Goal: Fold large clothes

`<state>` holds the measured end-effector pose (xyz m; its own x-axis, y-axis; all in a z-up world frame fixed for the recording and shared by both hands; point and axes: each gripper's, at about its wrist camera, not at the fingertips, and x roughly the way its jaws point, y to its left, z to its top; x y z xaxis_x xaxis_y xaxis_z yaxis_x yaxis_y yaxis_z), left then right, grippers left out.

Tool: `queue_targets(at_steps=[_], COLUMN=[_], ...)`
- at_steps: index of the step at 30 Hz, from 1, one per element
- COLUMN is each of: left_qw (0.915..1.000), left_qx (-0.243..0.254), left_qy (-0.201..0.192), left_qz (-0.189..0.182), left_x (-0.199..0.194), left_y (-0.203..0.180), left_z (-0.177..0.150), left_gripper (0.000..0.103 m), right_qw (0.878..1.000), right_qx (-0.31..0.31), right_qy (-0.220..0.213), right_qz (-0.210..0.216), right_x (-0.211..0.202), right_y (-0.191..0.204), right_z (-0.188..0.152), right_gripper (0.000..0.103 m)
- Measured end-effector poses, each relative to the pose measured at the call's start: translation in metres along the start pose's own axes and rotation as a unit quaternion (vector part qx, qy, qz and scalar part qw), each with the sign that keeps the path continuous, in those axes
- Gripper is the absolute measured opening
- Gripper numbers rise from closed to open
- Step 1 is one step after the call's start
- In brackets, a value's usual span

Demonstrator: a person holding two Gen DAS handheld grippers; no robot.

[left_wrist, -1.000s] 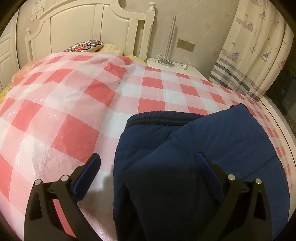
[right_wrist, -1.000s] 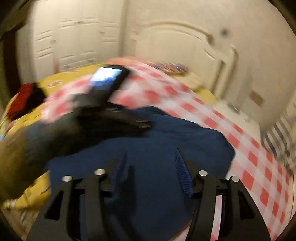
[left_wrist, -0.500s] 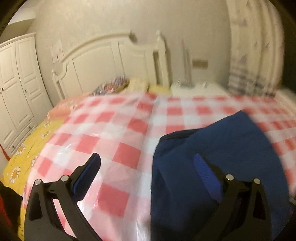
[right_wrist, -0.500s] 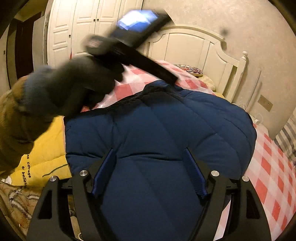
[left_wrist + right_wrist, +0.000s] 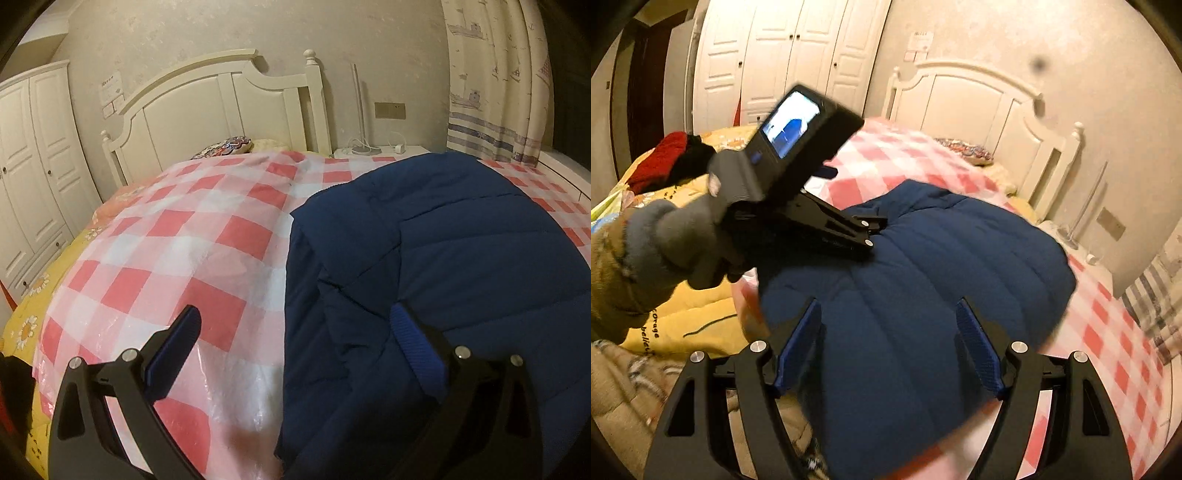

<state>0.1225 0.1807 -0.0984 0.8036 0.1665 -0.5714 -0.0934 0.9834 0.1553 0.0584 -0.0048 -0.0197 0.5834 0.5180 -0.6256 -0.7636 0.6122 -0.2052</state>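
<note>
A navy quilted jacket (image 5: 461, 258) lies folded on the bed's red-and-white checked cover (image 5: 177, 258). My left gripper (image 5: 295, 332) is open wide at the jacket's left edge, with one finger over the checked cover and the other over the jacket. In the right wrist view the jacket (image 5: 923, 266) fills the middle. My right gripper (image 5: 888, 332) hovers open above it, gripping nothing. A gloved hand (image 5: 679, 243) holds the left gripper's body, whose lit screen (image 5: 790, 122) shows at the jacket's far left side.
A white headboard (image 5: 221, 107) and a patterned pillow (image 5: 225, 146) stand at the far end. There is a nightstand (image 5: 380, 150) with a lamp, a curtain (image 5: 495, 81) on the right and a white wardrobe (image 5: 783, 55) on the left. A yellow quilt (image 5: 698, 314) bears red and black clothes (image 5: 672, 158).
The left gripper drew back and swung left, so the jacket now sits to its right. The right gripper's jaws widened. The gloved hand with the left gripper came lower in the right view.
</note>
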Motion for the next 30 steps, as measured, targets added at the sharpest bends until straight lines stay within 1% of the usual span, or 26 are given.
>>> queue_targets(at_steps=[2,4,5,8,9,11,13,14,15,16,17,18,19,22,25,26,28,30], left_qw=[1.0000,1.0000,1.0000,1.0000,0.9999,0.9999,0.9998,0.9997,0.9997,0.9996,0.9995,0.9994,0.9993,0.9991,0.9982,0.9975,0.9907,0.9743], left_qx=[-0.005,-0.003,-0.003,-0.006,-0.008,-0.011,-0.014,-0.016,-0.018,-0.019,-0.019,-0.021,-0.023,-0.026,-0.034,-0.040,-0.074,-0.123], left_qy=[0.000,-0.001,-0.001,0.003,0.004,0.005,0.008,0.009,0.010,0.011,0.013,0.015,0.017,0.021,0.031,0.037,0.066,0.097], left_qz=[-0.003,-0.004,-0.003,-0.006,-0.009,-0.011,-0.014,-0.014,-0.016,-0.017,-0.019,-0.022,-0.024,-0.027,-0.037,-0.044,-0.093,-0.162], left_x=[0.002,0.001,0.002,0.004,0.004,0.005,0.006,0.006,0.006,0.007,0.008,0.008,0.008,0.009,0.009,0.009,0.012,0.018], left_y=[0.000,-0.001,-0.001,0.000,0.001,0.002,0.004,0.004,0.005,0.005,0.005,0.006,0.006,0.007,0.010,0.012,0.026,0.044], left_z=[-0.001,-0.002,-0.002,-0.001,-0.001,-0.001,-0.001,-0.001,-0.002,-0.001,-0.001,-0.001,-0.002,-0.002,-0.002,-0.003,-0.006,-0.012], left_gripper=[0.101,0.101,0.101,0.101,0.101,0.101,0.101,0.101,0.101,0.101,0.101,0.101,0.101,0.101,0.101,0.101,0.101,0.101], right_qw=[1.000,0.999,0.998,0.999,0.999,0.999,0.996,0.994,0.992,0.987,0.977,0.972,0.973,0.974,0.975,0.975,0.975,0.969], right_qx=[0.010,0.045,0.050,0.031,0.033,0.044,0.077,0.099,0.126,0.158,0.206,0.229,0.224,0.221,0.218,0.215,0.215,0.239], right_qy=[0.030,0.018,0.019,0.039,0.030,0.005,-0.008,-0.001,0.016,0.037,0.033,0.021,0.019,0.038,0.040,0.039,0.040,0.042], right_qz=[-0.003,0.012,0.014,0.007,0.001,-0.024,-0.051,-0.041,-0.019,0.008,0.035,0.048,0.045,0.037,0.030,0.027,0.026,0.038], right_x=[0.012,0.015,0.015,0.009,0.004,-0.002,0.005,0.013,0.026,0.041,0.052,0.054,0.052,0.047,0.041,0.036,0.029,0.022], right_y=[-0.004,-0.006,-0.007,-0.006,-0.009,-0.016,-0.033,-0.045,-0.054,-0.063,-0.074,-0.078,-0.077,-0.074,-0.071,-0.068,-0.070,-0.078], right_z=[-0.018,-0.033,-0.033,-0.016,-0.010,0.001,0.006,0.006,0.000,-0.009,-0.022,-0.030,-0.031,-0.026,-0.023,-0.022,-0.024,-0.031], right_gripper=[0.076,0.078,0.078,0.078,0.078,0.080,0.093,0.093,0.093,0.095,0.099,0.099,0.099,0.099,0.099,0.099,0.099,0.099])
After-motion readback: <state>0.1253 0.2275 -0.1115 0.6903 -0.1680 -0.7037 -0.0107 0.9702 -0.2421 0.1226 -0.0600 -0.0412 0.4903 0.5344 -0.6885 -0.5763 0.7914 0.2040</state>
